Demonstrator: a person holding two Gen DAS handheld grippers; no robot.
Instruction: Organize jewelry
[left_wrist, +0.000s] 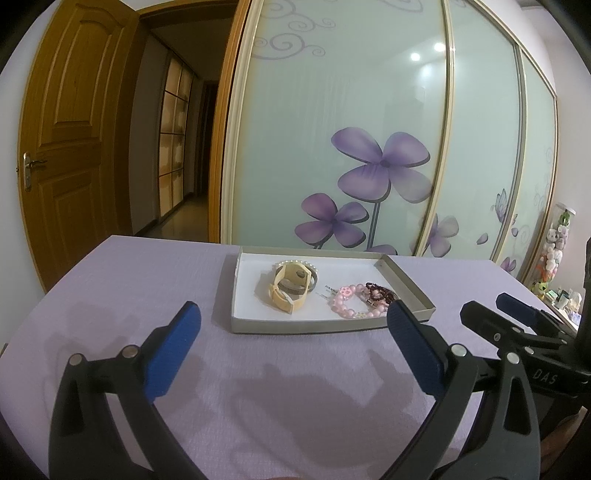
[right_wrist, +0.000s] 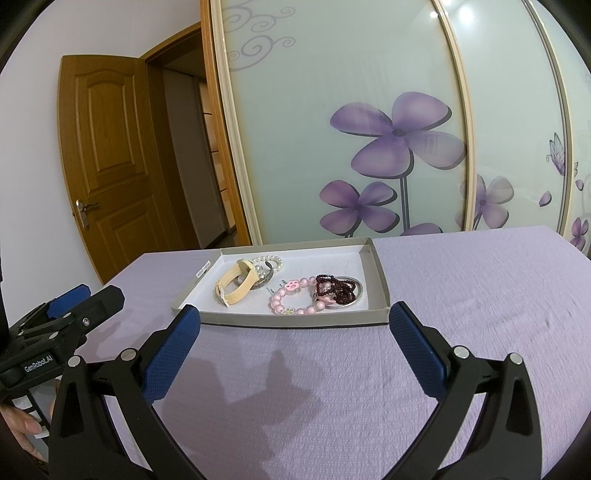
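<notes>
Here, line by line:
Left gripper (left_wrist: 293, 334): spread wide, blue pads (left_wrist: 173, 354) holding nothing, poised over the lilac tablecloth (left_wrist: 129, 288) on the near side of the tray.
Right gripper (right_wrist: 294, 332): likewise gaping, nothing between the fingers, hovering just short of the tray's near wall; seen from the left wrist as a black frame at far right, seemingly open there too.
Tray (right_wrist: 295, 319): shallow grey cardboard with a white floor, flat on the cloth, near the far edge of the table.
Cream watch (right_wrist: 236, 284): inside the tray, left part, strap looped and leaning on a grey metal bangle (left_wrist: 308, 290).
Pearl bracelet (right_wrist: 271, 260): behind the watch, touching it, toward the tray's far wall.
Pink bead bracelet (right_wrist: 295, 299): right part of the tray, lying flat, with a pink paw charm and a small flower bead.
Dark red bead strand (right_wrist: 336, 288): bunched just right of the pink beads, touching them, over a thin silver hoop (right_wrist: 356, 295).
Backdrop: sliding wardrobe panels (left_wrist: 351, 129) with purple flowers; open wooden door (left_wrist: 70, 140) at left.
Person: fingertips (right_wrist: 22, 424) at the lower left edge of the right wrist view, on the left tool's handle.
</notes>
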